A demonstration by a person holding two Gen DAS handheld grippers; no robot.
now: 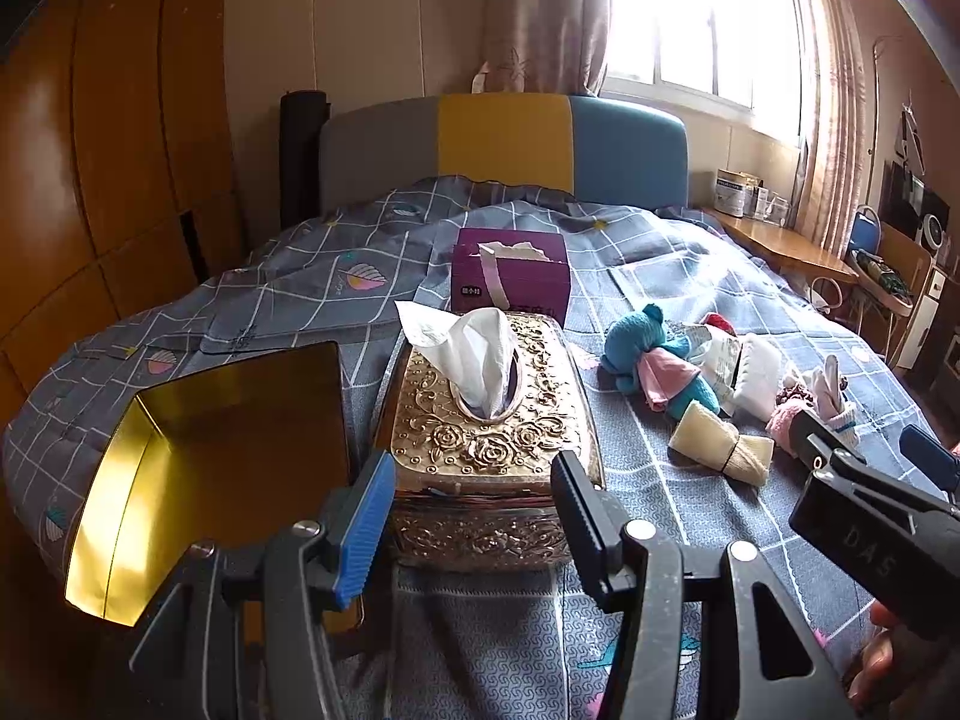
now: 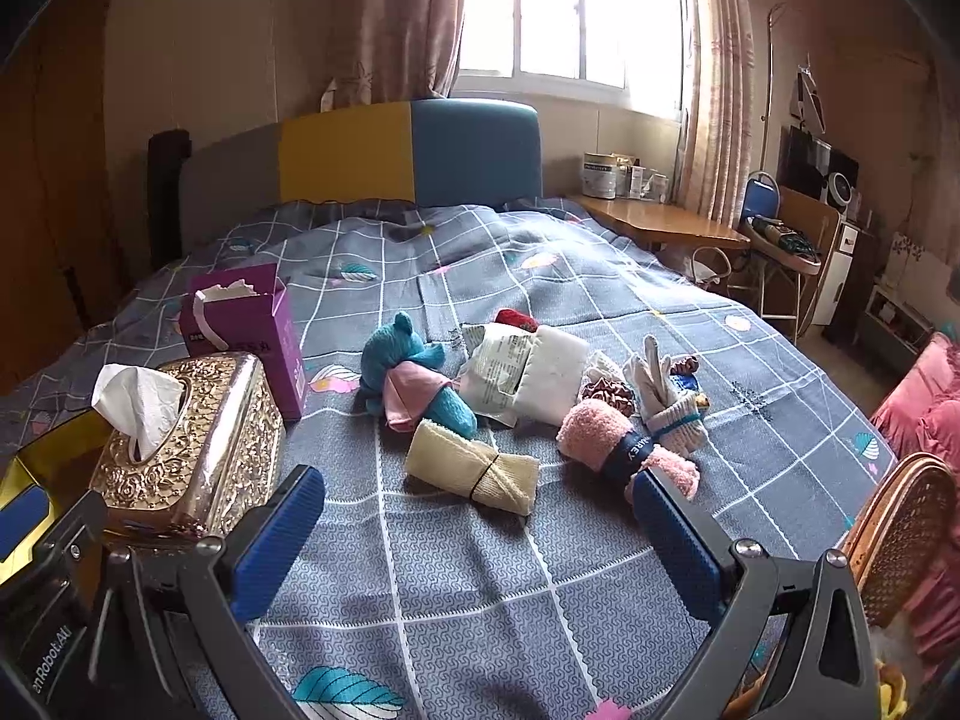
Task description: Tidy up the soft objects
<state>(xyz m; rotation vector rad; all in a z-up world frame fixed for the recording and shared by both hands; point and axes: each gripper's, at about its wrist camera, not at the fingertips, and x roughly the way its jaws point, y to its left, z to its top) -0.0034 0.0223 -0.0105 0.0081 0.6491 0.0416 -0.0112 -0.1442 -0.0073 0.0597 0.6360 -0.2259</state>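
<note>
Bedroom, left wrist view: the left gripper (image 1: 474, 516) hangs with jaws partly apart and empty before the ornate tissue box (image 1: 489, 438), gold tin (image 1: 198, 450) alongside. Right wrist view: the right gripper (image 2: 480, 540), jaws wide and empty, faces the beige roll (image 2: 471, 465) and pink towel roll (image 2: 624, 444) on the bed (image 2: 600, 276). No pick seems begun; next probably calls for closing on one roll.

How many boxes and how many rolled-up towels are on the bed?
Boxes: 3 (gold tin, ornate tissue box, purple tissue box)
Rolled towels: 2 (cream towel, pink towel)
Total: 5
</note>
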